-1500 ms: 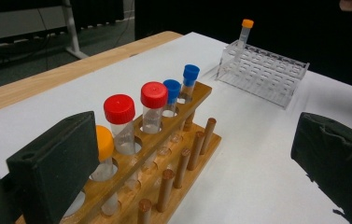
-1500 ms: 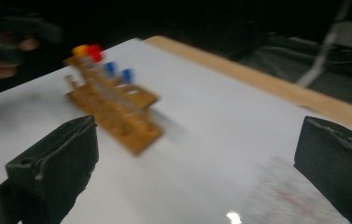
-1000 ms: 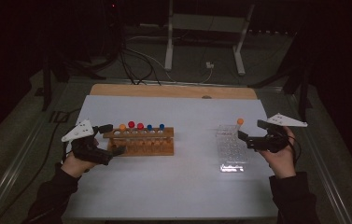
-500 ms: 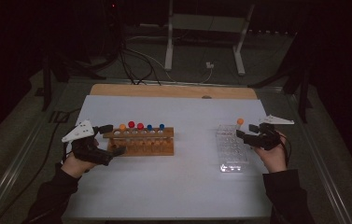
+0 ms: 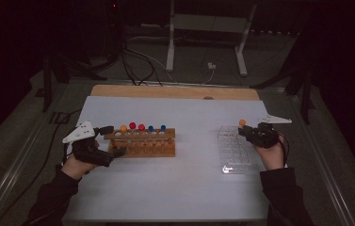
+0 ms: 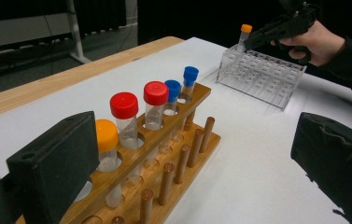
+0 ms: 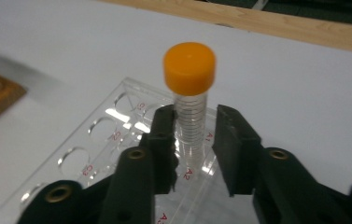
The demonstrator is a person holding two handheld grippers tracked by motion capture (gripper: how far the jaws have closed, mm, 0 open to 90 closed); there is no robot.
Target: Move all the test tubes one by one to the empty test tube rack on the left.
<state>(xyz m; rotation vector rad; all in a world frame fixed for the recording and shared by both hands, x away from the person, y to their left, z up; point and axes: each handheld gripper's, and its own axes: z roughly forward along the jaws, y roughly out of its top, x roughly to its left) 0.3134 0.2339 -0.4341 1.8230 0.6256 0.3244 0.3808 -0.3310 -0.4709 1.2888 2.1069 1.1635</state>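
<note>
An orange-capped tube (image 7: 189,67) stands upright in a far corner hole of the clear plastic rack (image 5: 234,155). My right gripper (image 7: 194,126) has it between its jaws, which have just been closing. The left pad is at the glass and a thin gap shows at the right pad. The high view shows this gripper (image 5: 242,132) at the rack's far right corner, by the tube (image 5: 242,123). My left gripper (image 5: 114,140) stands wide open around the left end of the wooden rack (image 5: 151,147). That rack holds orange-, red- and blue-capped tubes (image 6: 124,116).
A white sheet (image 5: 189,188) covers the table, with a wooden strip (image 5: 165,92) along its far edge. The clear rack's (image 6: 262,77) other holes look vacant. Cables and a metal stand (image 5: 203,42) lie on the dark floor beyond the table.
The right gripper has come down and left to the orange-capped tube, and its jaws have narrowed from wide apart to close around it. The left gripper has stayed put.
</note>
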